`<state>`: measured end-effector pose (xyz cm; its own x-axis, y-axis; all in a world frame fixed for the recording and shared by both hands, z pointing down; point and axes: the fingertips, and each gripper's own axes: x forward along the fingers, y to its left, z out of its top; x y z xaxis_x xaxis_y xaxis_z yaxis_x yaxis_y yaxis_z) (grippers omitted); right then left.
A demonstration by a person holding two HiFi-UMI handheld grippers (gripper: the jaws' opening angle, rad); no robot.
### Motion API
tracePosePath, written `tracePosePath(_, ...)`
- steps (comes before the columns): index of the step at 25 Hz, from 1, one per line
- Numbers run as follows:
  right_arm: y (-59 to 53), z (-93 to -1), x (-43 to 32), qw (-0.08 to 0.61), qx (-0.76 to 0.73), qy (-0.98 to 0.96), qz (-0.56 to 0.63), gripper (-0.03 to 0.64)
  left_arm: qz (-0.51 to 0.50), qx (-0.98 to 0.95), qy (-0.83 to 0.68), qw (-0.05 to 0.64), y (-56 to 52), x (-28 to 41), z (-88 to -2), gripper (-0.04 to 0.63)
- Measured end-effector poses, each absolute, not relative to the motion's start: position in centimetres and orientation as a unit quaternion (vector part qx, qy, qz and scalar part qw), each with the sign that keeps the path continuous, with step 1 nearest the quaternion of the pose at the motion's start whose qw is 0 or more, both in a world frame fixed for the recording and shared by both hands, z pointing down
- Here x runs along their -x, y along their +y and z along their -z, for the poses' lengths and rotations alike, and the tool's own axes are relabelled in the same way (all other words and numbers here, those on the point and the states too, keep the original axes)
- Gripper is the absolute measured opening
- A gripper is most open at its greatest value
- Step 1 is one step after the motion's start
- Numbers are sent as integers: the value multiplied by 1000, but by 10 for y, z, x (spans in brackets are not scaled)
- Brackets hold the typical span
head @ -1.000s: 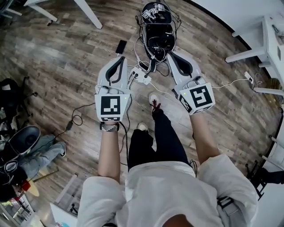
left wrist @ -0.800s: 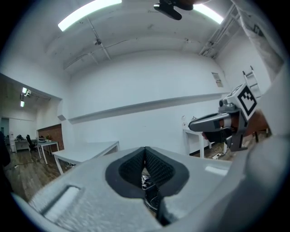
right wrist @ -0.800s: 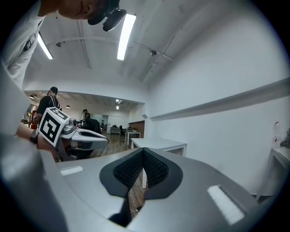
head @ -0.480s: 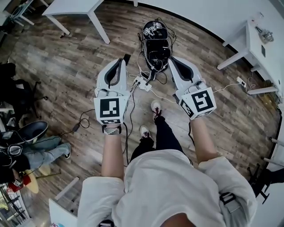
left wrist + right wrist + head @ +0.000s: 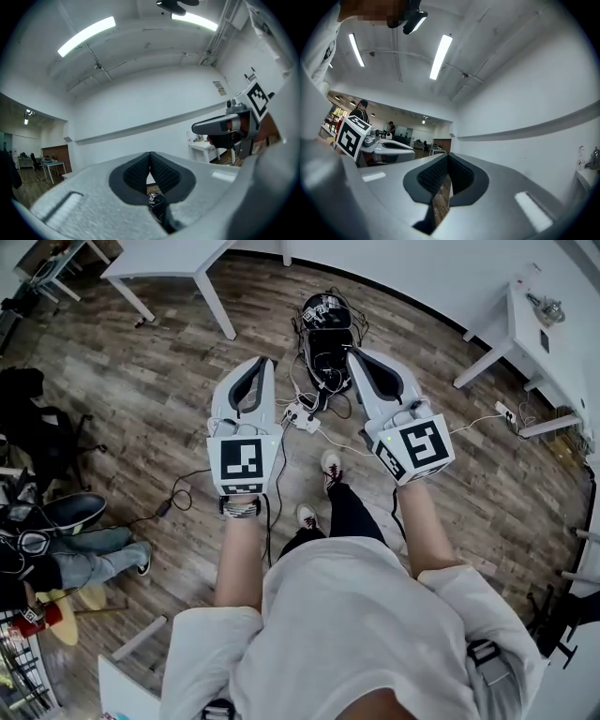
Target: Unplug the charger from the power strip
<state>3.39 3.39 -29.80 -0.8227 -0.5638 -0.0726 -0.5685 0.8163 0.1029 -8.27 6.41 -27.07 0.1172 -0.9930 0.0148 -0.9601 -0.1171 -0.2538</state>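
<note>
A white power strip (image 5: 300, 415) lies on the wooden floor, far below both grippers, with white plugs and several cables at it. Which plug is the charger I cannot tell. My left gripper (image 5: 265, 362) and right gripper (image 5: 351, 353) are held level and side by side, high above the strip. In the left gripper view the left gripper (image 5: 150, 155) has its pads pressed together with nothing between them. The right gripper (image 5: 447, 159) in its own view is likewise shut and empty. Each gripper view looks at white walls and ceiling, not at the strip.
A black device (image 5: 327, 332) wrapped in cables sits on the floor just beyond the strip. White tables stand at the top left (image 5: 169, 261) and at the right (image 5: 539, 329). A black cable with an adapter (image 5: 164, 507) lies at left. A seated person's legs (image 5: 84, 554) show far left.
Both grippers have risen together, still shut and side by side. The floor, the strip and the black device now look smaller and farther below, and more of the room shows.
</note>
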Motion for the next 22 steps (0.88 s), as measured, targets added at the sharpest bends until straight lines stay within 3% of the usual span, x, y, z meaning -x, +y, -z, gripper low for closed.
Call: tracePosePath(22,55,300,-48,17,310,948,-72,0,65,756,640,121,87,63,292,6)
